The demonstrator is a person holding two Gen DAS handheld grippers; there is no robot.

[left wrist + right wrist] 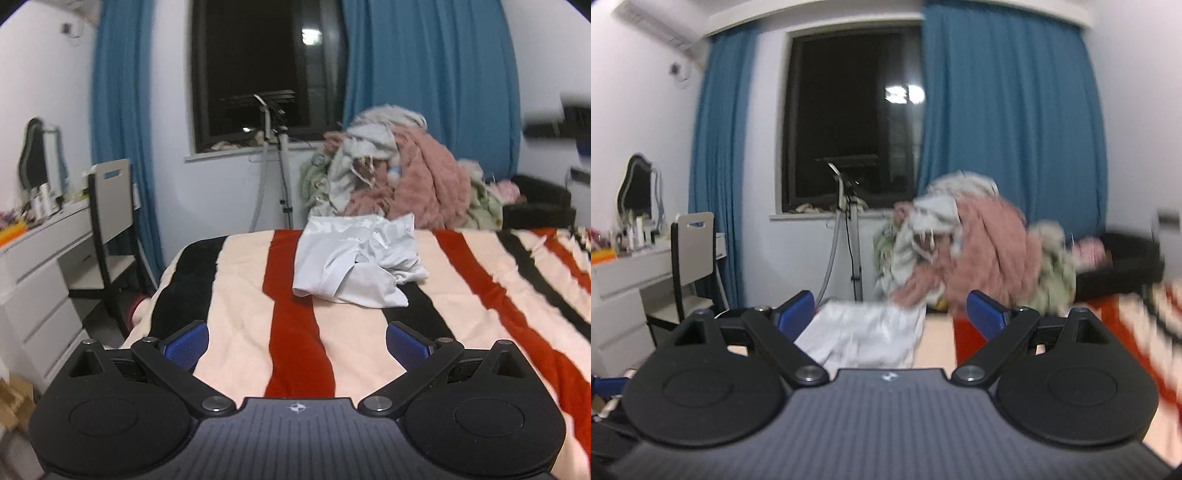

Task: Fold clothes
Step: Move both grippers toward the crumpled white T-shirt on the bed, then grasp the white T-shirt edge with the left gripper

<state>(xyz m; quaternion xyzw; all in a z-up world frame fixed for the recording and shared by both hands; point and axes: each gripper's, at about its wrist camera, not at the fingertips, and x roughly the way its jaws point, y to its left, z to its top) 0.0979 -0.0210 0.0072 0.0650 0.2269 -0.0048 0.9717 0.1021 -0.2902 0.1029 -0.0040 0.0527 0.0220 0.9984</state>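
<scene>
A crumpled white garment (360, 258) lies on the striped bed cover (240, 314), near the bed's far edge. My left gripper (297, 341) hovers open above the cover, well short of the garment, with nothing between its blue pads (184, 345). In the right wrist view, which is blurred, the same white garment (864, 336) shows between and just beyond the open fingers of my right gripper (890, 314). The right gripper's body hides the garment's near part.
A heap of pink, white and green clothes (399, 173) is piled behind the bed. A tripod stand (280, 155) rises under the dark window. At left stand a white drawer desk (44, 266) and a chair (110, 229). A black box (539, 201) sits at right.
</scene>
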